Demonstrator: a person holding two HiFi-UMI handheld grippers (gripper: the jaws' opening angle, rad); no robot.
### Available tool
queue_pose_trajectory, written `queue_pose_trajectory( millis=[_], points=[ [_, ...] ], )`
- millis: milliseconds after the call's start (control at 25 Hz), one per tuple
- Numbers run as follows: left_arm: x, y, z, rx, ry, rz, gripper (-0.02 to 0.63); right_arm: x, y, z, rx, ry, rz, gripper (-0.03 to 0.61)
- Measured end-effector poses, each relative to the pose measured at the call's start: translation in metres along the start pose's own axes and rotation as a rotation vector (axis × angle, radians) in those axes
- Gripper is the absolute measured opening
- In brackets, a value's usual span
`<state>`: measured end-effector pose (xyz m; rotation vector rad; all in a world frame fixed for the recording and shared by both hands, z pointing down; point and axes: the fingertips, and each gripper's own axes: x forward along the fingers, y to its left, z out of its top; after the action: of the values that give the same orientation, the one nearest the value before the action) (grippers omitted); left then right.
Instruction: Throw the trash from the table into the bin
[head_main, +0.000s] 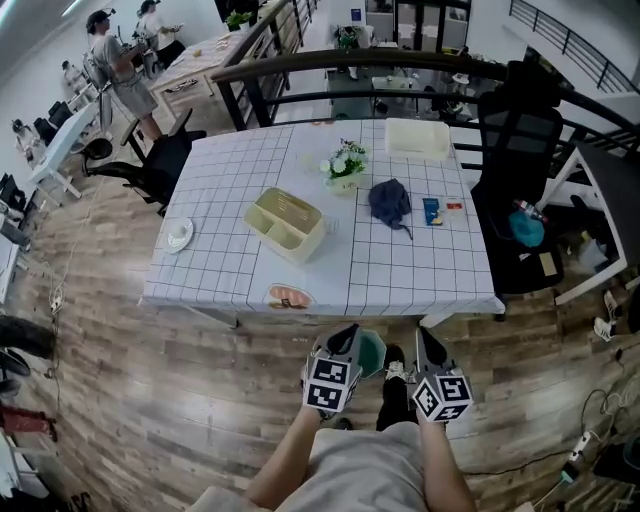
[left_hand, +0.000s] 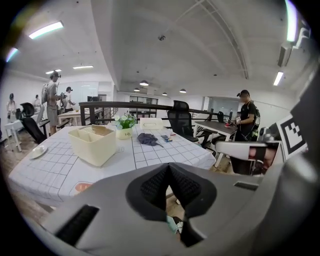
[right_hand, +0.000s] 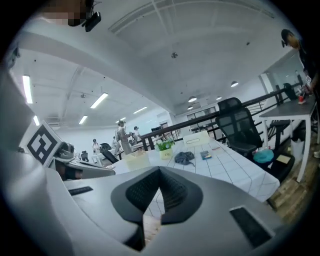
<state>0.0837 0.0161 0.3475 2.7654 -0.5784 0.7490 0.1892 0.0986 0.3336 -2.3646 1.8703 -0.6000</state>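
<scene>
**While both grippers are hanging shut, trash is sitting on the far right of the table**

Although the left gripper (left_hand: 168, 174) and the right gripper (right_hand: 159, 172) are both pointing toward the table (head_main: 240, 285), each one is keeping its pads pressed together with nothing pinched between them. In the head view they are hovering side by side at the lower middle of the frame, over wood floor (head_main: 150, 380), short of the table's near edge. A teal bin (head_main: 373, 352) is standing on the floor between them, just beside the left gripper.

Loose items are lying right of centre on the table: a dark crumpled rag (head_main: 389, 200), and beside it a blue packet (head_main: 431, 211) and a small red scrap (head_main: 454, 206), all well in from the edges. A cream box (head_main: 285, 223) is taking up the middle, a flower pot (head_main: 345, 166) is standing behind it, and a white dish (head_main: 179, 235) is resting near the left edge.

Open floor is running along the near edge and out to the lower left. A black chair (head_main: 515, 170) is crowding the right edge, and a dark railing (head_main: 330, 62) is closing off the far side.
</scene>
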Motion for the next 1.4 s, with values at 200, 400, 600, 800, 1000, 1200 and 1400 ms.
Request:
queue_pose_trajectory(
  millis=[200, 400, 600, 800, 1000, 1200, 1400],
  points=[
    [0.044, 0.011, 0.023, -0.027, 0.027, 0.023, 0.028, 0.046, -0.029, 0.015, -0.060, 0.060, 0.029, -0.002],
    [0.081, 0.029, 0.051, -0.088, 0.024, 0.064, 0.028, 0.093, -0.062, 0.032, -0.088, 0.120, 0.070, -0.002],
    [0.110, 0.044, 0.068, -0.108, 0.058, 0.118, 0.028, 0.135, -0.086, 0.044, -0.098, 0.158, 0.118, -0.002],
    [0.132, 0.050, 0.079, -0.109, 0.084, 0.156, 0.028, 0.166, -0.105, 0.051, -0.080, 0.184, 0.162, -0.003],
    [0.148, 0.050, 0.084, -0.101, 0.091, 0.148, 0.028, 0.191, -0.125, 0.058, -0.061, 0.185, 0.151, -0.003],
    [0.140, 0.059, 0.078, -0.115, 0.085, 0.144, 0.028, 0.194, -0.115, 0.053, -0.079, 0.201, 0.137, -0.002],
    [0.115, 0.063, 0.067, -0.132, 0.065, 0.120, 0.028, 0.181, -0.089, 0.037, -0.142, 0.227, 0.120, -0.002]
  ],
)
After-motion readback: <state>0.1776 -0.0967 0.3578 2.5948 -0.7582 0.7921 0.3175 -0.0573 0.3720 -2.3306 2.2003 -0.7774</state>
